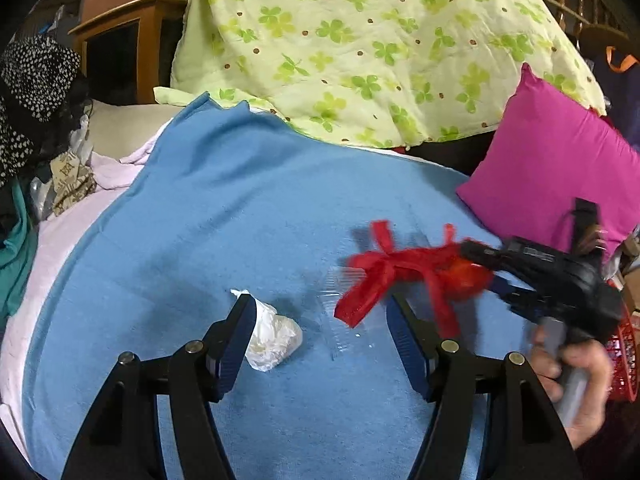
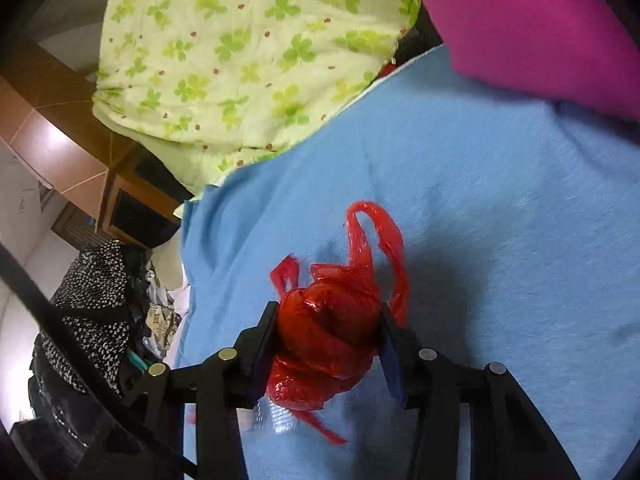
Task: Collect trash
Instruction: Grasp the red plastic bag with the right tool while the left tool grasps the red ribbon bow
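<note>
A knotted red plastic bag sits between the pads of my right gripper, which is shut on it just above the blue blanket. In the left wrist view the same red bag trails its loose handles from the right gripper, held by a hand at the right. My left gripper is open over the blanket. A crumpled white wad lies by its left finger. A clear plastic wrapper lies flat between the fingers, partly under the red bag.
A magenta pillow lies at the right and a green clover quilt is heaped behind. A red basket shows at the right edge. Clothes and bags are piled at the left, by a wooden cabinet.
</note>
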Action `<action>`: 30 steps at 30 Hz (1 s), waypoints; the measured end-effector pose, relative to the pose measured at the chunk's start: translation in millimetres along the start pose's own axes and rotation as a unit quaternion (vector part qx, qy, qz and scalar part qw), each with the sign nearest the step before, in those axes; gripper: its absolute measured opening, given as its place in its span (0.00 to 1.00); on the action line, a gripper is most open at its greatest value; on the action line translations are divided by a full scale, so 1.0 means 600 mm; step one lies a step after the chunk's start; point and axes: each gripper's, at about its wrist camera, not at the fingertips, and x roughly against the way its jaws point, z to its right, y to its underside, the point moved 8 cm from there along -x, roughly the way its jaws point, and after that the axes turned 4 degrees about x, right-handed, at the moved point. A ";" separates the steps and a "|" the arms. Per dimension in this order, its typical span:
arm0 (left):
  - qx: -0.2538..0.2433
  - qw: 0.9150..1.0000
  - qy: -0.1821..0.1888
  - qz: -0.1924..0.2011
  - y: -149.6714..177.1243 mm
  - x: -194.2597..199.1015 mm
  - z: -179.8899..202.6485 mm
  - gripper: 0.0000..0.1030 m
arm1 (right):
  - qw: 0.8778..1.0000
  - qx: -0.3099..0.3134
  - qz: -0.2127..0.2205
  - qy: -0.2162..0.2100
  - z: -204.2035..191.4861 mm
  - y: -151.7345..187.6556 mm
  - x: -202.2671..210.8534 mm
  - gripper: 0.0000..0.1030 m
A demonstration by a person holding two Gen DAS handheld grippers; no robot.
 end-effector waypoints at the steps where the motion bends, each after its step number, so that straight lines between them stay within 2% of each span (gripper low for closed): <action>1: 0.006 1.000 -0.001 0.000 -0.002 0.002 -0.002 0.66 | 1.000 -0.001 0.000 -0.001 0.002 0.000 0.008 0.48; 4: 0.019 1.000 0.006 0.007 -0.003 0.014 0.001 0.66 | 1.000 -0.002 0.005 -0.010 0.016 -0.005 0.056 0.48; 8: -0.001 1.000 0.012 0.008 0.020 0.032 0.029 0.66 | 1.000 -0.009 0.002 -0.023 0.039 -0.005 0.106 0.48; 10: -0.014 1.000 0.020 0.001 0.041 0.039 0.051 0.66 | 1.000 -0.014 -0.013 -0.024 0.057 0.012 0.130 0.48; 14: -0.034 0.999 0.037 -0.016 0.082 0.048 0.092 0.66 | 0.998 -0.022 -0.060 -0.012 0.104 0.066 0.166 0.48; 19: -0.056 0.997 0.052 -0.033 0.103 0.043 0.144 0.67 | 0.992 -0.017 -0.124 0.013 0.154 0.140 0.205 0.52; 21: -0.060 0.995 0.066 -0.040 0.104 0.038 0.168 0.67 | 0.992 -0.002 -0.125 0.021 0.159 0.154 0.220 0.61; 23: -0.069 0.994 0.071 -0.047 0.104 0.023 0.195 0.67 | 0.992 0.006 -0.127 0.025 0.163 0.162 0.226 0.65; 30: -0.092 0.990 0.059 -0.086 0.127 -0.041 0.236 0.67 | 0.985 0.074 -0.135 0.073 0.158 0.176 0.221 0.65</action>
